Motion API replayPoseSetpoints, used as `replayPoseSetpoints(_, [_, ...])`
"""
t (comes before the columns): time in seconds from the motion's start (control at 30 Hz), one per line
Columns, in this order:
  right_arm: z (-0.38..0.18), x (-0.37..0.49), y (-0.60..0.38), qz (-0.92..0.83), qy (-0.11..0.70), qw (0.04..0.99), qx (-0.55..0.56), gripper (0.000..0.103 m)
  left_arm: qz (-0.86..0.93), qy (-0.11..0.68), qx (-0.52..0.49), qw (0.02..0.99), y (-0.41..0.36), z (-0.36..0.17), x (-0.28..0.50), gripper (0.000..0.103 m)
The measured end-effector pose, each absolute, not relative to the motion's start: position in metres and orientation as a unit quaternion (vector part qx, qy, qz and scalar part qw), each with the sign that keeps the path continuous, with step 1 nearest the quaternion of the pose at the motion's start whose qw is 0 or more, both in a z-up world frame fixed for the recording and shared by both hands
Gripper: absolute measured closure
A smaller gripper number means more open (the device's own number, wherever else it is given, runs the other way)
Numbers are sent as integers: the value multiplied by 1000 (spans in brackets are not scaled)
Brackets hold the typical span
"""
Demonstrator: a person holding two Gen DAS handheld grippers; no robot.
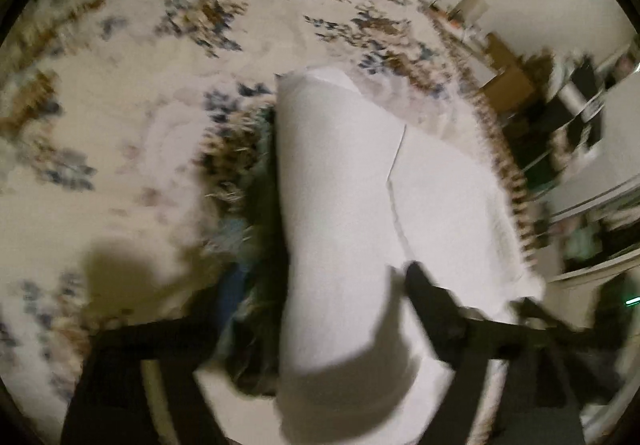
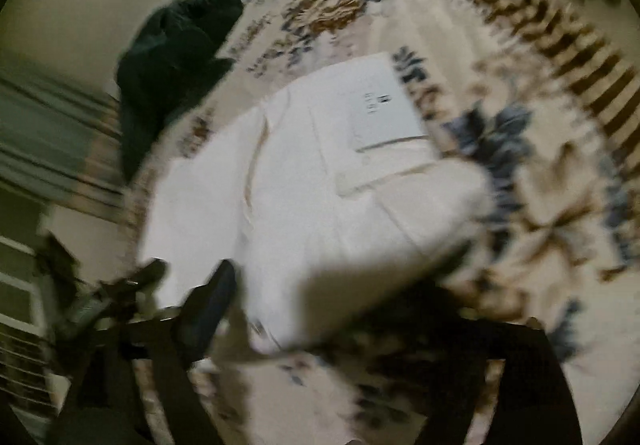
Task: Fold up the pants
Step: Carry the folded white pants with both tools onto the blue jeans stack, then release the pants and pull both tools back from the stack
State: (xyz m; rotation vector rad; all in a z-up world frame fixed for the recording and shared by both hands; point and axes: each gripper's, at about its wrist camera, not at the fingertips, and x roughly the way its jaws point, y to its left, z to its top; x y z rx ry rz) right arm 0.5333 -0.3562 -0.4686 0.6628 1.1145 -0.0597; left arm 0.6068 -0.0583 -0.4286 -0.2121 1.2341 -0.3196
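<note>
Holding: left gripper (image 1: 304,329) fingers spread around white pants (image 1: 340,173)
Right gripper (image 2: 340,297): fingers spread, pants fold between
Surface: patterned rug (image 1: 120,105)
Blur: contact unclear

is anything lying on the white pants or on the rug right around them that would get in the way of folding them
Nothing visible does. The white pants lie on the patterned rug with nothing on top. The dark green bundle sits apart at the far end.
</note>
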Motion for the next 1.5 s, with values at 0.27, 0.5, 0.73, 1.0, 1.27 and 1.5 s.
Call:
replayPoseSetpoints(0.27, [-384,497,-336,-115,506,846,125,0,-115,542,-18,832,-76,-374,559,12])
replayPoseSetpoints(0.5, [-295,448,-328,-130,469,869,87,0,-88,500,8,862,-89,-293,503,12])
replayPoseSetpoints(0.73, [-189,373,-319,-124,432,890,76,0,-77,458,5,886,-96,-203,431,12])
replayPoseSetpoints(1.0, [-74,271,-302,-95,381,919,48,0,-63,413,-4,909,-107,-119,341,12])
replayPoseSetpoints(1.27, [11,170,-293,-70,337,938,36,0,-43,383,-6,923,-113,-65,261,12])
replayPoseSetpoints(1.5, [57,111,-287,-58,319,945,31,0,-34,361,-16,932,-110,-39,221,0])
